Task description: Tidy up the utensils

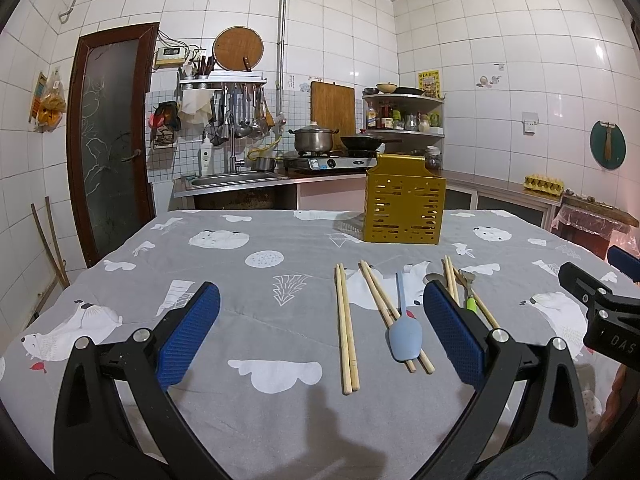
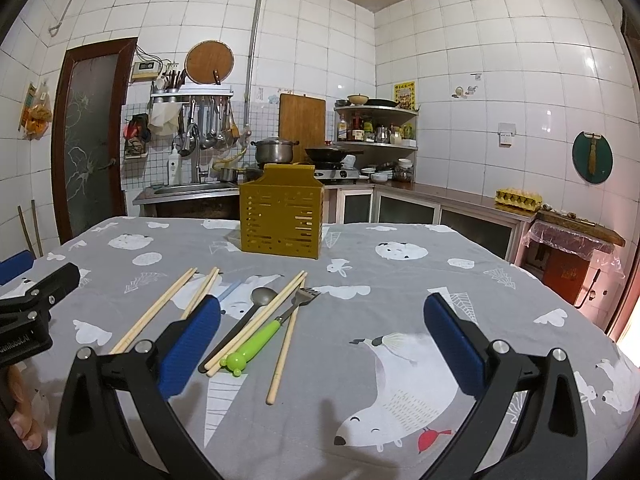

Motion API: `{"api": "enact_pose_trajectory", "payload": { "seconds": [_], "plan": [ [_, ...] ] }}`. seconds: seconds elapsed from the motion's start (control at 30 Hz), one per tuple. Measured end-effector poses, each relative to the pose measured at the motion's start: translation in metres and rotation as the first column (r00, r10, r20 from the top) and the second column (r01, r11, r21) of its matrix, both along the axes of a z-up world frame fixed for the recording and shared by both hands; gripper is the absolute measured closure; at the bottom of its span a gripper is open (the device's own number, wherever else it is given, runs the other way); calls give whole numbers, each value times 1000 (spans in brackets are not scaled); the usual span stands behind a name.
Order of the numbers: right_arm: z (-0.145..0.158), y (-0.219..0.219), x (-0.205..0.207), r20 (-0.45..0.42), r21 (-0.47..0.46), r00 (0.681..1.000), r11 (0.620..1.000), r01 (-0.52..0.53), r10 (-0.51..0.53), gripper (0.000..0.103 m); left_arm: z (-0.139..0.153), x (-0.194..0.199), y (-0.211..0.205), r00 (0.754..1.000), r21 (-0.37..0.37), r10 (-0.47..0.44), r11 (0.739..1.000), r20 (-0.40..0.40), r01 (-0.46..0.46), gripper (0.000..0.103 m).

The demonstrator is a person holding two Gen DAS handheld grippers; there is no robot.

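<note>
Left wrist view, left gripper: the left gripper (image 1: 320, 328) hangs over the grey bear-print tablecloth (image 1: 256, 280), its blue-padded fingers (image 1: 188, 334) spread wide with nothing between them.
Left wrist view, holder: the mustard-yellow slotted metal utensil holder (image 1: 404, 204) stands upright at the far side of the table, well apart from the loose pieces; I cannot see inside it.
Left wrist view, utensils: a straight pair of pale wooden chopsticks (image 1: 346, 328) lies just left of a crossing pair of wooden chopsticks (image 1: 394, 316); a light-blue silicone spoon (image 1: 404, 330) rests on that second pair.
Left wrist view, hidden part: the right finger covers most of the pieces further right.

Right wrist view, right gripper: the right gripper (image 2: 322, 342) is likewise fully open and empty, aimed over bare cloth to the right of the cutlery.
Right wrist view, utensils: a dark grey metal spoon (image 2: 244, 322), a metal fork with a lime-green plastic handle (image 2: 272, 330) and a third pair of wooden chopsticks (image 2: 256, 326) lie touching in a loose bundle, one stick of it (image 2: 282, 356) splayed apart.
Right wrist view, holder: it stands beyond them, upright.

Progress: judging by this, the sorting has not visibly begun; every utensil in sight is on the cloth.
Left to do: all three chopstick pairs, both spoons and the fork need lifting into the holder.
</note>
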State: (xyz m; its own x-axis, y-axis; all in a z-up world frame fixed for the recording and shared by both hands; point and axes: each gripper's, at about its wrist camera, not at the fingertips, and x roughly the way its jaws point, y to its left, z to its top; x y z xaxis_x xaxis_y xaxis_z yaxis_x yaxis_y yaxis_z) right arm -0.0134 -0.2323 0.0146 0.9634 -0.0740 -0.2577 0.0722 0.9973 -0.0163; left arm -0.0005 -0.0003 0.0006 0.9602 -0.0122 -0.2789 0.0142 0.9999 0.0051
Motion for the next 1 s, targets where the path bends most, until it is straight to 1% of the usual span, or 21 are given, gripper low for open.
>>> {"api": "enact_pose_trajectory", "payload": {
  "seconds": [0.63,0.7,0.73,1.0],
  "plan": [
    [0,-1,-1,4,-2,1000,1000,2,-2,4,2,3,-2,1000,6,1,1000,1,-1,5],
    [1,-2,0,5,-4,1000,1000,3,-3,4,2,4,-1,1000,6,2,1000,1,-2,5],
    [1,-2,-1,5,-3,1000,1000,2,-2,4,1,-2,-1,1000,6,2,1000,3,-2,5],
    [0,-2,0,4,-3,1000,1000,2,-2,4,0,0,5,1000,3,2,1000,1,-2,5]
  ]
}}
